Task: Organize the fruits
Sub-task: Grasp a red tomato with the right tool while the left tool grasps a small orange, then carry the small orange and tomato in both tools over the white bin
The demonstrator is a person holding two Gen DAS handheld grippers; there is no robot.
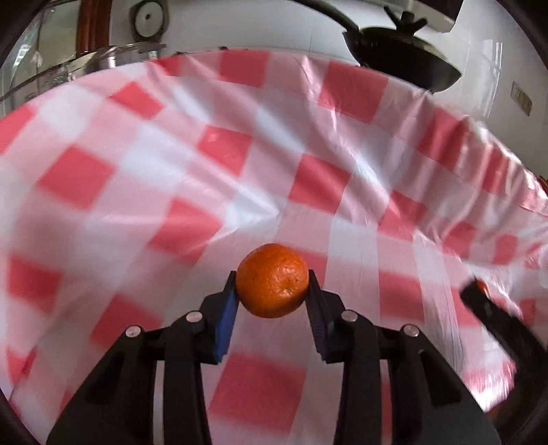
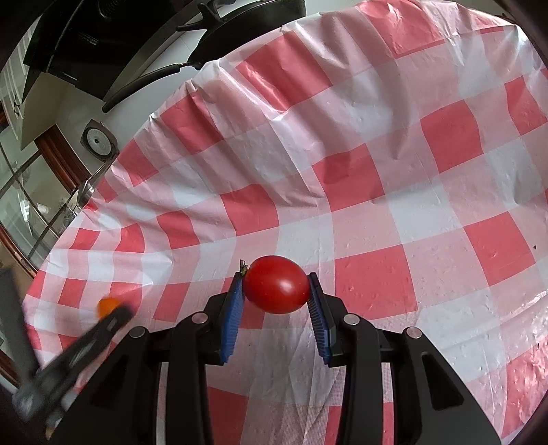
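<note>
The left claw (image 1: pixel 272 282) was closed on a small orange fruit (image 1: pixel 272 280), its two blue pads pressing the fruit from both sides. The fruit was lifted above the bench (image 1: pixel 137 143), which was covered by a plastic cloth in red and white squares. The cloth looked blurred in the left wrist view, and it had many folds near its far edge.

The right claw (image 2: pixel 276 285) was closed on a red tomato (image 2: pixel 276 284), with a small green stem showing at its left side next to the pad. This tomato also hung above the checked cloth and did not touch it.

The two claws were near each other but apart. From the right wrist view, the left claw came in as a dark blurred shape at the lower left, with the orange fruit at its tip.

Behind the bench stood a dark pan with a lid (image 1: pixel 404 51) and a long handle, close to the edge of the cloth. A round metal fitting (image 1: pixel 148 17) was on the white wall, and a glass door (image 2: pixel 27 191) with a wooden frame was at the side. Between the claws and the cloth below them nothing stood in the way.
</note>
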